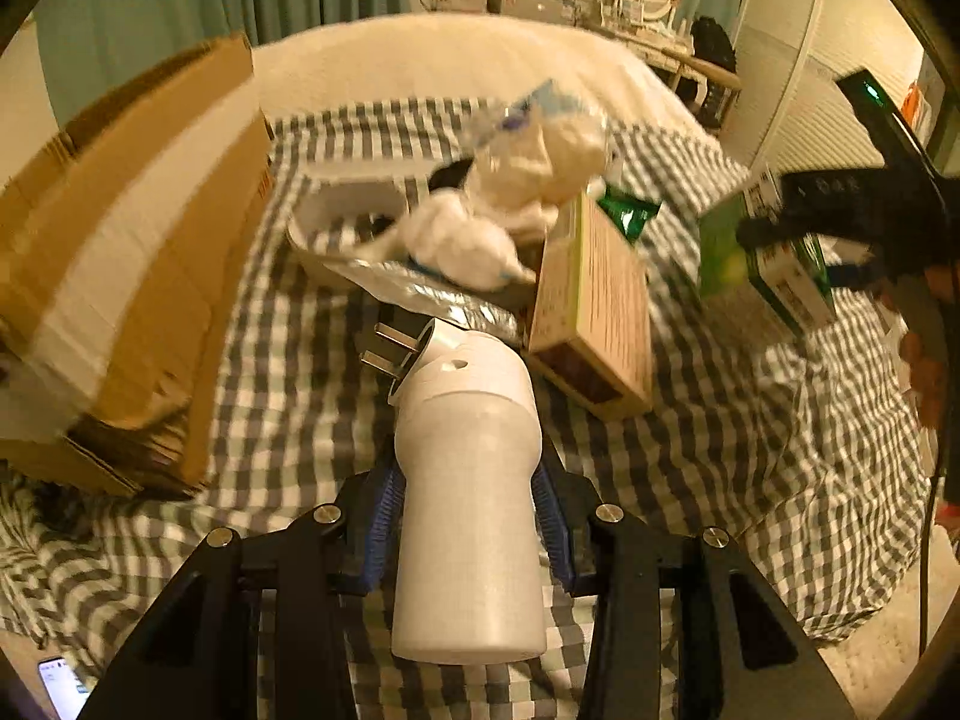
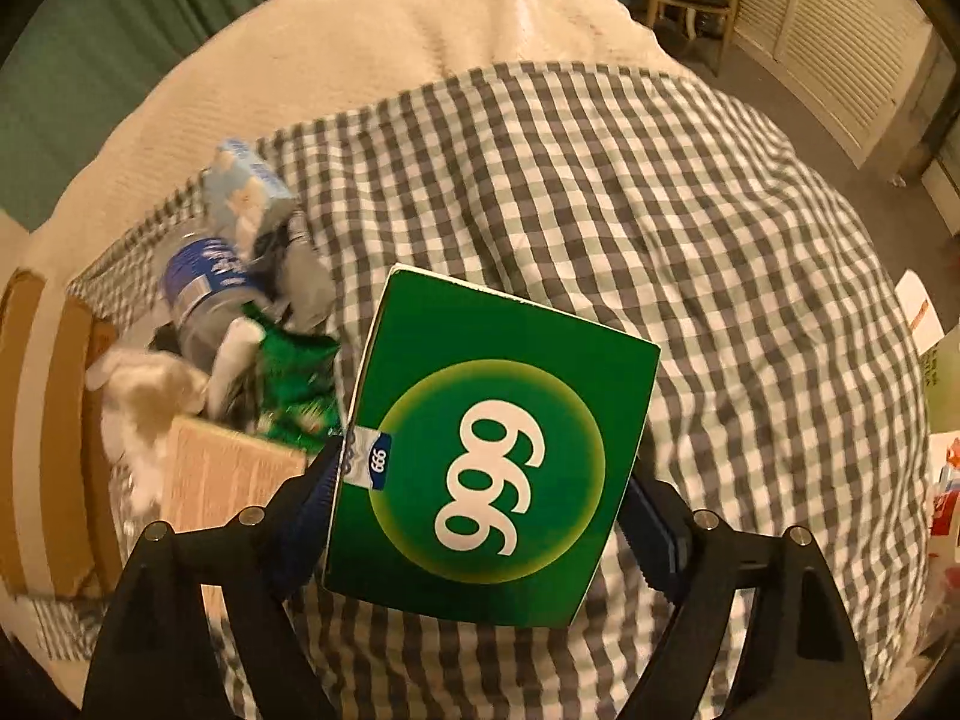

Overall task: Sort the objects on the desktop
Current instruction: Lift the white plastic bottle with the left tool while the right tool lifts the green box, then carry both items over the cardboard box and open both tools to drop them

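My left gripper (image 1: 465, 510) is shut on a white plug-in device (image 1: 468, 480), its metal prongs (image 1: 390, 351) pointing up and left over the checked cloth (image 1: 288, 360). My right gripper (image 2: 480, 498) is shut on a green box (image 2: 492, 450) printed with "999", held above the cloth (image 2: 600, 210). From the left wrist view the right gripper (image 1: 798, 234) and its green box (image 1: 774, 264) hang at the right. A heap of desk items lies at the middle: a tan carton (image 1: 591, 306), white crumpled bags (image 1: 540, 162), a white tray (image 1: 342, 204), a green packet (image 2: 297, 384) and a clear bottle (image 2: 204, 288).
A large cardboard box (image 1: 132, 252) stands at the left, close to the heap. A person's hand (image 1: 927, 372) grips the right tool's handle. A phone (image 1: 63, 687) lies at the lower left. A cream blanket (image 2: 420, 18), chair and louvred doors are beyond.
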The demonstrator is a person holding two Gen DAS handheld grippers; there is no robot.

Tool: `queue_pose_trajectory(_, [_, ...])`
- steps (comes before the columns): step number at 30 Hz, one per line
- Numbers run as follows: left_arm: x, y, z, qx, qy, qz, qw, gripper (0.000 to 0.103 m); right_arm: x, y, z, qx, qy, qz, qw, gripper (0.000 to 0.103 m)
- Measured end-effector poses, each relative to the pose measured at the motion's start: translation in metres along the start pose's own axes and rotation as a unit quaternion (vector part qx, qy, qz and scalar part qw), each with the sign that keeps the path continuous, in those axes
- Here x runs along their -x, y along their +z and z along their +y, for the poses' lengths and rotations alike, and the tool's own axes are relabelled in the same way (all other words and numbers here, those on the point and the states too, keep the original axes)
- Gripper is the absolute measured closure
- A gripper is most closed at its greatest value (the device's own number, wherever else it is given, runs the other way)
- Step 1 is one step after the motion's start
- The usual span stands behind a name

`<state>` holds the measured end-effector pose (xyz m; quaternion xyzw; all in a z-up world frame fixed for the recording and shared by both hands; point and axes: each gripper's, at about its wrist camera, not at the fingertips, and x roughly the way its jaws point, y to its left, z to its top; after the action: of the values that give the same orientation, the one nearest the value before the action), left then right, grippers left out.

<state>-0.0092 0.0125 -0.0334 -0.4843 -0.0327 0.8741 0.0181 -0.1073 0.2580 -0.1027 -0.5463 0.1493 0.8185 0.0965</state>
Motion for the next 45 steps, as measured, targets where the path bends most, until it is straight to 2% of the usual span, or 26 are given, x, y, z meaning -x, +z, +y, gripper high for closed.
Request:
queue_pose_trajectory(5, [0.018, 0.013, 0.005, -0.007, -0.001, -0.023, 0.9997, 0.061, 0.038, -0.019, 0.002, -0.001, 0.026, -0.008, 1.0, 0.021])
queue_pose_trajectory(6, [0.025, 0.014, 0.017, -0.03, -0.015, -0.029, 0.999, 0.061, 0.046, -0.022, 0.003, 0.002, 0.028, -0.012, 1.0, 0.021])
queue_pose_trajectory(11, [0.052, 0.017, 0.031, -0.058, -0.011, -0.066, 0.9961, 0.061, 0.086, -0.031, 0.013, 0.021, 0.038, -0.034, 0.998, 0.021])
queue_pose_trajectory(13, [0.061, 0.027, 0.036, -0.062, 0.003, -0.082, 0.9947, 0.061, 0.105, -0.035, 0.023, 0.036, 0.035, -0.044, 0.998, 0.021])
queue_pose_trajectory(15, [0.065, 0.044, 0.05, -0.066, -0.007, -0.088, 0.9939, 0.061, 0.127, -0.04, 0.037, 0.06, 0.036, -0.063, 0.996, 0.021])
queue_pose_trajectory(20, [0.075, 0.084, 0.074, -0.039, -0.022, -0.107, 0.9932, 0.061, 0.179, -0.038, 0.08, 0.103, 0.057, -0.098, 0.988, 0.021])
queue_pose_trajectory(25, [0.085, 0.123, 0.104, 0.004, -0.021, -0.139, 0.9901, 0.061, 0.211, -0.032, 0.129, 0.143, 0.084, -0.118, 0.979, 0.021])
queue_pose_trajectory(29, [0.095, 0.156, 0.141, 0.037, -0.014, -0.149, 0.988, 0.061, 0.222, -0.019, 0.176, 0.17, 0.116, -0.129, 0.97, 0.021])
queue_pose_trajectory(32, [0.101, 0.188, 0.163, 0.026, 0.014, -0.139, 0.9899, 0.061, 0.228, -0.003, 0.215, 0.175, 0.158, -0.14, 0.962, 0.021])
queue_pose_trajectory(37, [0.11, 0.221, 0.197, 0.04, 0.042, -0.134, 0.9893, 0.061, 0.234, 0.029, 0.276, 0.176, 0.224, -0.145, 0.948, 0.021])
queue_pose_trajectory(39, [0.102, 0.225, 0.211, 0.058, 0.054, -0.126, 0.9889, 0.061, 0.235, 0.042, 0.299, 0.17, 0.243, -0.153, 0.943, 0.021])
queue_pose_trajectory(42, [0.073, 0.214, 0.228, 0.074, 0.086, -0.137, 0.984, 0.061, 0.23, 0.048, 0.324, 0.159, 0.25, -0.184, 0.937, 0.021])
queue_pose_trajectory(44, [0.052, 0.201, 0.239, 0.094, 0.081, -0.133, 0.9833, 0.061, 0.213, 0.054, 0.338, 0.154, 0.255, -0.184, 0.937, 0.021])
queue_pose_trajectory(45, [0.036, 0.194, 0.245, 0.092, 0.076, -0.111, 0.9866, 0.061, 0.205, 0.055, 0.344, 0.152, 0.258, -0.181, 0.937, 0.021])
